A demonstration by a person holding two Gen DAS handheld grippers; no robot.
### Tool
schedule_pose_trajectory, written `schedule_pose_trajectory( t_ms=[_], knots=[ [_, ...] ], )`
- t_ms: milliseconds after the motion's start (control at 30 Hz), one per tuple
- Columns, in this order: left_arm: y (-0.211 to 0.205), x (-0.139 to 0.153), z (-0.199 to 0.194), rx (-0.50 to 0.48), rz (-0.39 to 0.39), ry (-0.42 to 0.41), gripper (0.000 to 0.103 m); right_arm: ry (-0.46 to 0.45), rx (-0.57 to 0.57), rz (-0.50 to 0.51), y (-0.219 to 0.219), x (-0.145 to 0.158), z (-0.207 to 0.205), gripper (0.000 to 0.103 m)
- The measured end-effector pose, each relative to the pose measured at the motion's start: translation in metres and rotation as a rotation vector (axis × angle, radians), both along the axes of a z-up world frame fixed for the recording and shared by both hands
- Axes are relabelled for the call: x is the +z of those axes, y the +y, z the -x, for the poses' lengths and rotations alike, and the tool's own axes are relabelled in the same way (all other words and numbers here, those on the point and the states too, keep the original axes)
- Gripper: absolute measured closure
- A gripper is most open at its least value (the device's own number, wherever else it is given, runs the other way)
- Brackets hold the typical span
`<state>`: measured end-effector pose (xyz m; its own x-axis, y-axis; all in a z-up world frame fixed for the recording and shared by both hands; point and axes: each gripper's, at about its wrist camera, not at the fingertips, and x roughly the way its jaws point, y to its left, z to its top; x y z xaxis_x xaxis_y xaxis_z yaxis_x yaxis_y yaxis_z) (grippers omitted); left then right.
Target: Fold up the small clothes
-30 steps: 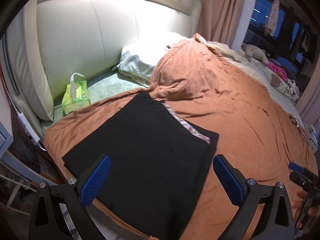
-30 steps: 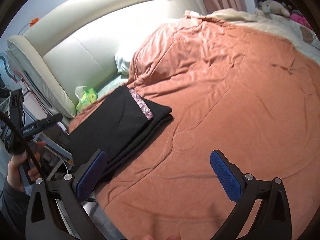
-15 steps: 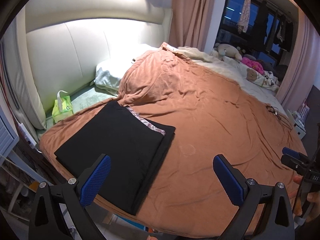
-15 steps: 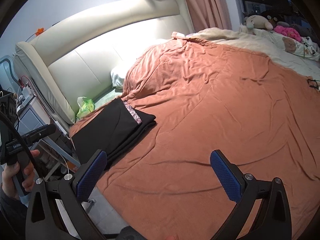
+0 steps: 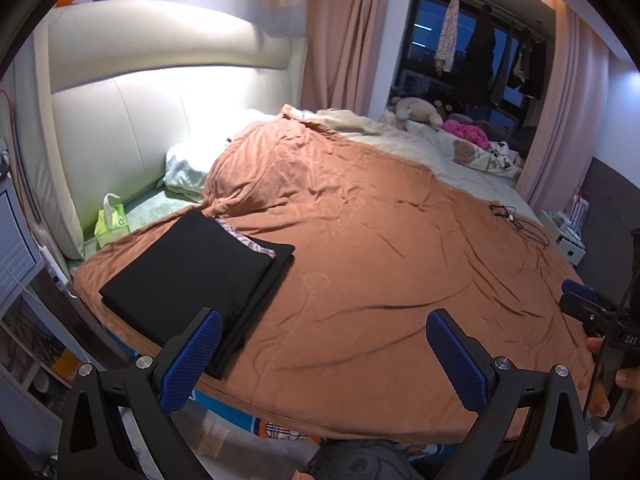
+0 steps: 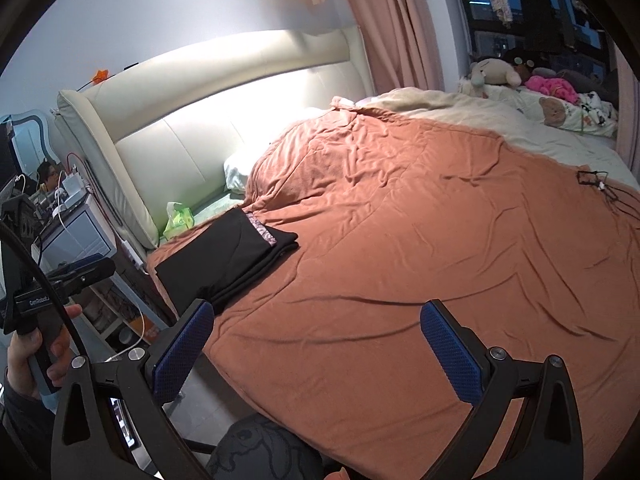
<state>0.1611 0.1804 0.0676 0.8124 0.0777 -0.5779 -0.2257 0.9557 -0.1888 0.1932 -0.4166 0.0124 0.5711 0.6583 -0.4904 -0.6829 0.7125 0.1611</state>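
Both tongs have backed away from the bed since a second ago, left tongs [image 5: 324, 350] and right tongs [image 6: 320, 344] spread apart and empty; folded black stack [image 5: 200, 276] sits at blanket [image 5: 400, 264] corner near headboard [image 5: 132, 128], so fold looks done, next grab needs another garment.

Big rust-orange blanket [image 5: 380, 248] over the bed – green tissue pack [image 5: 111, 225] by the cream headboard [image 5: 132, 136], stuffed toys [image 6: 494, 73] far back.
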Motion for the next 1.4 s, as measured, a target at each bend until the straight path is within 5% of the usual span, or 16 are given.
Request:
schedule_pose_trajectory(
  t_ms=[1400],
  knots=[
    [-0.187, -0.015, 0.155, -0.2, -0.066, -0.158, 0.0, -0.138, -0.232, 0.005, -0.129, -0.04, 0.196, 0.0]
  ],
)
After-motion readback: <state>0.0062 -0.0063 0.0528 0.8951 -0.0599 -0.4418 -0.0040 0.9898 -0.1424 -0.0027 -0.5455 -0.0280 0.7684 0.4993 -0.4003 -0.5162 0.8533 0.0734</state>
